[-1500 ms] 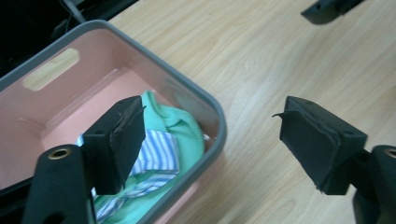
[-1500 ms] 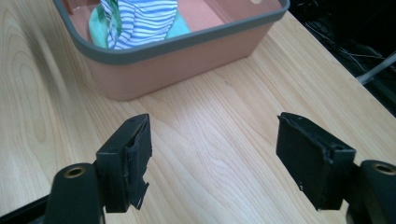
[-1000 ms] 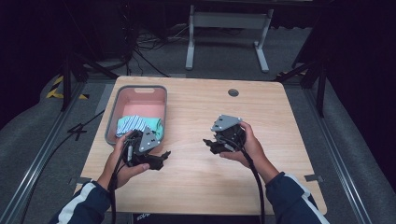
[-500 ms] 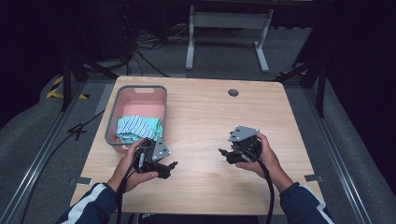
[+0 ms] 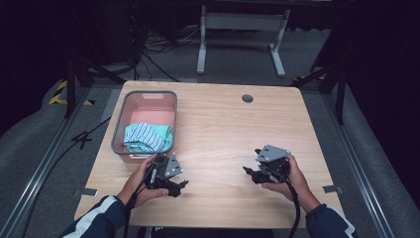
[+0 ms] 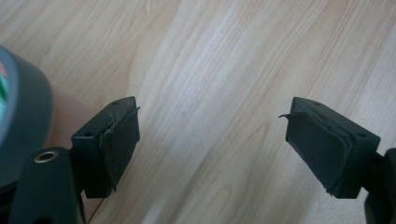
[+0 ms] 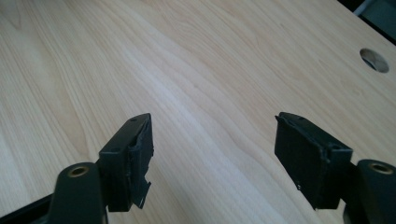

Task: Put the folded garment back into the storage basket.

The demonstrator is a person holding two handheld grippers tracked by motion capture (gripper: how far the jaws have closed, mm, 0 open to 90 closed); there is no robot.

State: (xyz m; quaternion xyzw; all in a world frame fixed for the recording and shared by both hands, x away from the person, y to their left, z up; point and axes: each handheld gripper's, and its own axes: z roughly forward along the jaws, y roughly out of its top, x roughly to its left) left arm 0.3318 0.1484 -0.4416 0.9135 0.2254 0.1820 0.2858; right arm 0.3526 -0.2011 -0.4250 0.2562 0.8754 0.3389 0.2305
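You have drawn both hands back toward the table's [image 5: 218, 124] near edge, left gripper [image 5: 179, 185] and right gripper [image 5: 250, 172] both wide and empty, leaving the striped cloth [image 5: 147, 137] folded in the pink bin [image 5: 123, 124] at the left edge, apparently deposited.

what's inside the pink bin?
The pink bin holds a bundle of striped cloth, white-blue stripes with teal, bunched at its near end. The far end shows bare pink floor. Whatever lies beneath the cloth is covered; I cannot tell whether it is one piece or several.
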